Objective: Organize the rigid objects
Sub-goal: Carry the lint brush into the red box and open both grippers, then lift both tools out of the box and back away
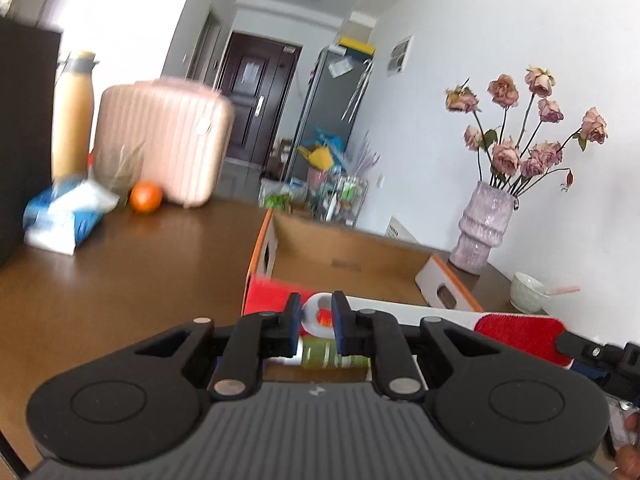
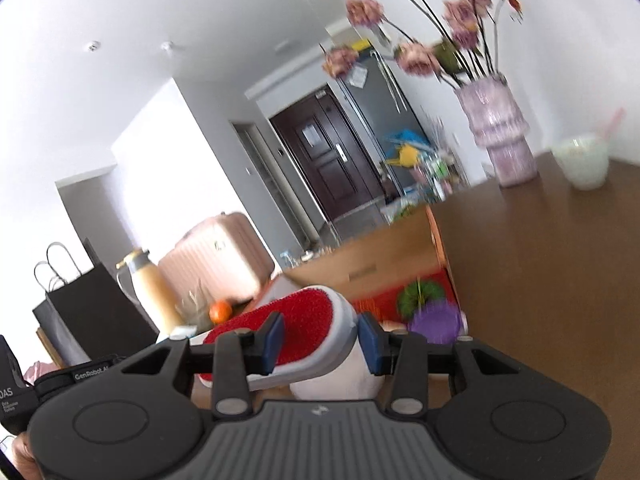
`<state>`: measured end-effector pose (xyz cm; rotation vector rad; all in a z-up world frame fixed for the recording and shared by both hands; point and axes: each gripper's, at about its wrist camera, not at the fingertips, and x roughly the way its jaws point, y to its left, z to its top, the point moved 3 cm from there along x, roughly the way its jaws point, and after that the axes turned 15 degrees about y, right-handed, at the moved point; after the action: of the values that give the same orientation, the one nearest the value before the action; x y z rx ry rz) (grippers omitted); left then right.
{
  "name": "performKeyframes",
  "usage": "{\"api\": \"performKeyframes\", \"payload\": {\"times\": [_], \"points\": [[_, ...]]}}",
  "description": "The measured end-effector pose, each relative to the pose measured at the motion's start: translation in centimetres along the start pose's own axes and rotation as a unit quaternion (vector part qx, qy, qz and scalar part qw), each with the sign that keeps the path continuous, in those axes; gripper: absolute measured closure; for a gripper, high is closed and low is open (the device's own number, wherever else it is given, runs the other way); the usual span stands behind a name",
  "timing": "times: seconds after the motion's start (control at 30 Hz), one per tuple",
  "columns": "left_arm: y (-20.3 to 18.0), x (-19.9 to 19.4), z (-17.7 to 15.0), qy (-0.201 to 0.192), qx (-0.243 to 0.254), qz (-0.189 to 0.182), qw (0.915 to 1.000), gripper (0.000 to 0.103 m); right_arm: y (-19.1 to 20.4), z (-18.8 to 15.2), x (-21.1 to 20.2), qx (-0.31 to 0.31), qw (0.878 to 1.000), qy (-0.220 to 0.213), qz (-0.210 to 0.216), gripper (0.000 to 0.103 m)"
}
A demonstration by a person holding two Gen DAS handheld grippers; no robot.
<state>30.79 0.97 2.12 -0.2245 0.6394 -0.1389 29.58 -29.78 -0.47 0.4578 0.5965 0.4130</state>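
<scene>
My right gripper (image 2: 320,336) is shut on a white lint brush with a red bristle face (image 2: 296,320), held over the open cardboard box (image 2: 360,264). The brush's red head also shows at the right of the left wrist view (image 1: 520,332), with the right gripper behind it. My left gripper (image 1: 316,316) hangs over the box's near edge (image 1: 348,256), jaws partly apart around a white and orange piece (image 1: 318,314); whether they grip it I cannot tell. A green bottle (image 1: 332,354) lies below. Inside the box are a green round item (image 2: 420,292) and a purple one (image 2: 436,320).
On the brown table (image 1: 140,272) stand a pink case (image 1: 164,140), an orange (image 1: 146,197), a blue-white tissue pack (image 1: 64,216), a yellow flask (image 1: 74,116), a vase of dried roses (image 1: 484,228) and a white bowl (image 1: 526,286). A black bag (image 2: 88,312) stands at left.
</scene>
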Motion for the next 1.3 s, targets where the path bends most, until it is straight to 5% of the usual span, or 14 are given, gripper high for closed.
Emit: {"api": "performKeyframes", "payload": {"times": [0.33, 0.37, 0.43, 0.47, 0.6, 0.77, 0.87, 0.9, 1.07, 1.3], "points": [[-2.2, 8.6, 12.6, -0.010, 0.025, 0.003, 0.9996, 0.088, -0.6, 12.0, 6.3, -0.025, 1.000, 0.005, -0.010, 0.064], [-2.2, 9.9, 13.7, -0.002, 0.024, -0.008, 0.9997, 0.092, -0.8, 13.2, 7.3, -0.028, 1.000, 0.005, -0.013, 0.071], [-2.5, 13.3, 15.4, 0.052, 0.025, -0.093, 0.9940, 0.099, -1.3, 15.4, 9.8, -0.022, 0.999, 0.021, 0.024, 0.082], [-2.8, 14.7, 15.9, 0.065, 0.024, -0.094, 0.9932, 0.099, -1.6, 16.3, 11.2, -0.012, 0.998, 0.037, 0.045, 0.089], [-3.2, 22.4, 16.3, 0.097, 0.040, -0.061, 0.9927, 0.099, -3.1, 18.1, 17.9, -0.016, 0.999, 0.044, -0.019, 0.086], [-1.2, 29.3, 15.2, 0.154, 0.050, 0.015, 0.9867, 0.094, -7.9, 17.6, 24.9, 0.035, 0.990, 0.109, -0.082, 0.078], [0.5, 30.4, 14.6, 0.168, 0.049, 0.040, 0.9837, 0.052, -9.5, 17.0, 26.6, 0.034, 0.983, 0.138, -0.115, 0.055], [0.7, 30.6, 14.6, 0.168, 0.049, 0.045, 0.9835, 0.042, -9.7, 17.0, 26.8, 0.032, 0.982, 0.140, -0.122, 0.055], [0.5, 30.0, 14.7, 0.169, 0.080, 0.048, 0.9811, 0.020, -8.8, 16.9, 27.5, -0.014, 0.977, 0.155, -0.144, 0.035], [-1.7, 25.5, 14.7, 0.135, 0.138, 0.078, 0.9781, 0.010, -4.4, 16.4, 25.2, -0.086, 0.967, 0.153, -0.185, 0.024]]}}
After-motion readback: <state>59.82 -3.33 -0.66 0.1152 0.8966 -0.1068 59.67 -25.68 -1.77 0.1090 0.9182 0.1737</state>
